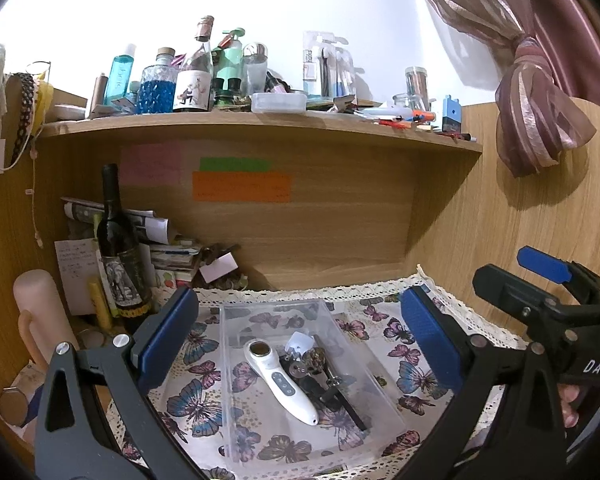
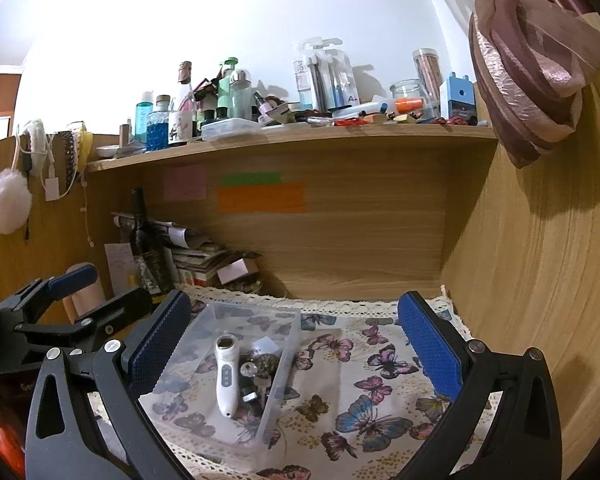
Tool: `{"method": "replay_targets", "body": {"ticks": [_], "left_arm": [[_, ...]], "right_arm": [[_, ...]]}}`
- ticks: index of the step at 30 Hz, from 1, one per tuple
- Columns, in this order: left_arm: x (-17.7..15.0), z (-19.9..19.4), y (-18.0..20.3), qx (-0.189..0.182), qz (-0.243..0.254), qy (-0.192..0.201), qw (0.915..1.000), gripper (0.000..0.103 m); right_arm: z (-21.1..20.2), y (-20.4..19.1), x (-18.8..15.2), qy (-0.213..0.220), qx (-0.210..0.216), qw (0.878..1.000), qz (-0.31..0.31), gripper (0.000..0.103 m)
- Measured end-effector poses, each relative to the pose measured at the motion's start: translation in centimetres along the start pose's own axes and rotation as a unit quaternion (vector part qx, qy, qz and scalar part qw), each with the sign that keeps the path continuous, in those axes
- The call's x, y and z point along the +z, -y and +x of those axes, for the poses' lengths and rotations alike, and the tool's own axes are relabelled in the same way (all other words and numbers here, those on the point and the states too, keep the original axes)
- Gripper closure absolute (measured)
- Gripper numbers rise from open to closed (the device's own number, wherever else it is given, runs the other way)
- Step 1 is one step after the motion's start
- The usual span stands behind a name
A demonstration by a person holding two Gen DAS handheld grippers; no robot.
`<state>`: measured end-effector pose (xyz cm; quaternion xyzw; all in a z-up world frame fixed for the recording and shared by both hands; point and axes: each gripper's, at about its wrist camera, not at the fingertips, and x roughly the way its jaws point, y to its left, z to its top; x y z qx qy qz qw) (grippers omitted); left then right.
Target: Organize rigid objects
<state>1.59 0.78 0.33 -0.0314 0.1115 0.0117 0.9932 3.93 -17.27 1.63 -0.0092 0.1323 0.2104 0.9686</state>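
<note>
A clear plastic box (image 1: 236, 320) (image 2: 288, 320) sits on a butterfly-print cloth (image 1: 196, 400) (image 2: 372, 412). In it lie a white handheld device (image 1: 280, 380) (image 2: 225, 380), keys with a round charm (image 1: 314, 360) (image 2: 264, 362) and a dark stick (image 1: 350, 404). My left gripper (image 1: 300, 336) is open and empty, its blue pads on either side of the box. My right gripper (image 2: 296, 344) is open and empty, with the box at its left pad. The right gripper also shows at the right in the left wrist view (image 1: 512, 280).
A dark wine bottle (image 1: 120, 256) (image 2: 148, 244), papers and stacked booklets (image 1: 172, 256) stand at the back left. A shelf (image 1: 260, 124) (image 2: 292, 136) above is crowded with bottles and jars. A tied pink curtain (image 1: 540, 120) hangs against the right wooden wall.
</note>
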Motion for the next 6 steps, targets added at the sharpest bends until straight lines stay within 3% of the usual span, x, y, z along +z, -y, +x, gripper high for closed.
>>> {"method": "replay_targets", "body": {"ticks": [6], "left_arm": [[-0.15, 0.21, 0.18, 0.000, 0.006, 0.000, 1.0000, 0.000]], "right_arm": [[0.27, 0.03, -0.12, -0.004, -0.004, 1.000, 0.006, 0.000]]}}
